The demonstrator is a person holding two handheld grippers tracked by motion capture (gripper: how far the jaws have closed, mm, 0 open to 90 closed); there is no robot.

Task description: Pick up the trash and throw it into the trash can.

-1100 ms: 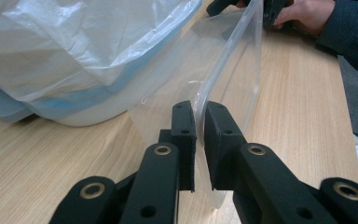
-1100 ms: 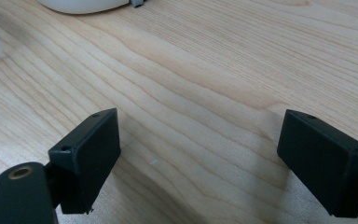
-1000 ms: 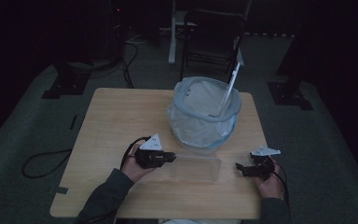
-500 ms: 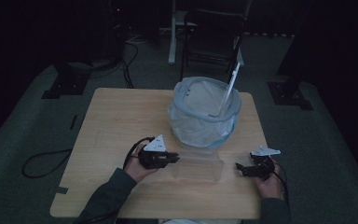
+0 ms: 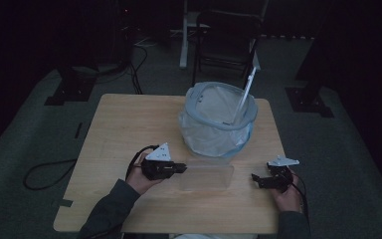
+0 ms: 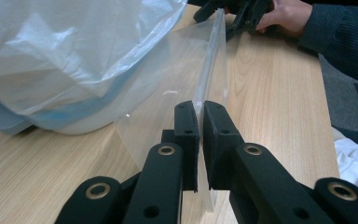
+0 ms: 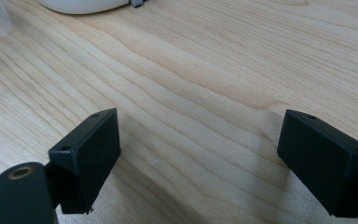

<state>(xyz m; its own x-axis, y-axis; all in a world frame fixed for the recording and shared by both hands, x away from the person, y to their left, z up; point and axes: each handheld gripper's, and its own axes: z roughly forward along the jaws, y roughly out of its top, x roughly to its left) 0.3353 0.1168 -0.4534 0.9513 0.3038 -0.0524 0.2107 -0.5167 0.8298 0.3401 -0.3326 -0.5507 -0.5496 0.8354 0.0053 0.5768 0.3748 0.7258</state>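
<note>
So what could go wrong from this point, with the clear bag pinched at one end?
The left gripper pinches only the clear bag's thin edge, so the slick plastic could slip out when pulled. The right gripper is open and apart from the bag, so the far end is unsupported and may sag or fold. The lined bin stands close behind and could be nudged.

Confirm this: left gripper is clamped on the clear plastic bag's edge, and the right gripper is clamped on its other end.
Not quite. The left gripper is shut on the clear plastic bag, but the right gripper is open, its fingers spread above bare table, as the right gripper view shows.
</note>
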